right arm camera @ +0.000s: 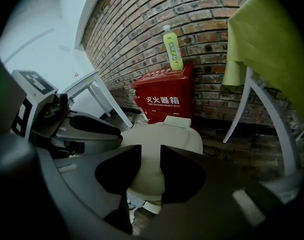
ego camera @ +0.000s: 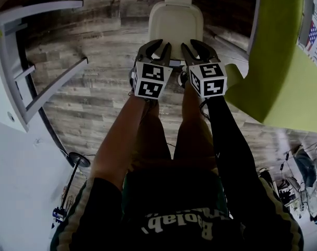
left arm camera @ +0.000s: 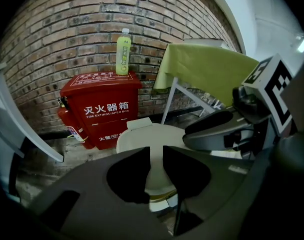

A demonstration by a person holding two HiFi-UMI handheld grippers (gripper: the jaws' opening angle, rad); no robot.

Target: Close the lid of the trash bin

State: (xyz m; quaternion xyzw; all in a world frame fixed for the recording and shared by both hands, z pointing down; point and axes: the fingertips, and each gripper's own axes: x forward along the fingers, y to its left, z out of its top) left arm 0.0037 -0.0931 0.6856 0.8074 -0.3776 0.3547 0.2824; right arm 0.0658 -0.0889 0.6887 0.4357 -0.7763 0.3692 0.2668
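Two claws work over one small bin, noted here from the biggest thing down. Brick wall [left arm camera: 91, 24] closes the far side, with grey wood-plank floor [ego camera: 95, 93] running up to it. A table under a green cloth [ego camera: 283, 61] stands at the right and a white frame [ego camera: 38, 51] at the left, both well apart from the bin. A red fire extinguisher box [left arm camera: 104, 109] sits against the wall, directly behind the bin. The cream trash bin lid [ego camera: 176, 24] lies low over the bin on the floor, between the table and the frame, its hinge end toward the red box. A strip of paler material shows under its near edge, and I cannot tell if the lid is fully seated. The left claw [ego camera: 157, 54] and right claw [ego camera: 197, 54] hang side by side at the lid's near edge, both pointing down and away from the person. In the left gripper view the left claw [left arm camera: 154, 154] is released, jaws apart and the lid seen through the gap. The right claw [right arm camera: 150, 154] is likewise released and grips nothing. Each carries a marker cube, left [ego camera: 150, 80] and right [ego camera: 209, 79]. A green bottle [left arm camera: 122, 51] stands upright on top of the red box.
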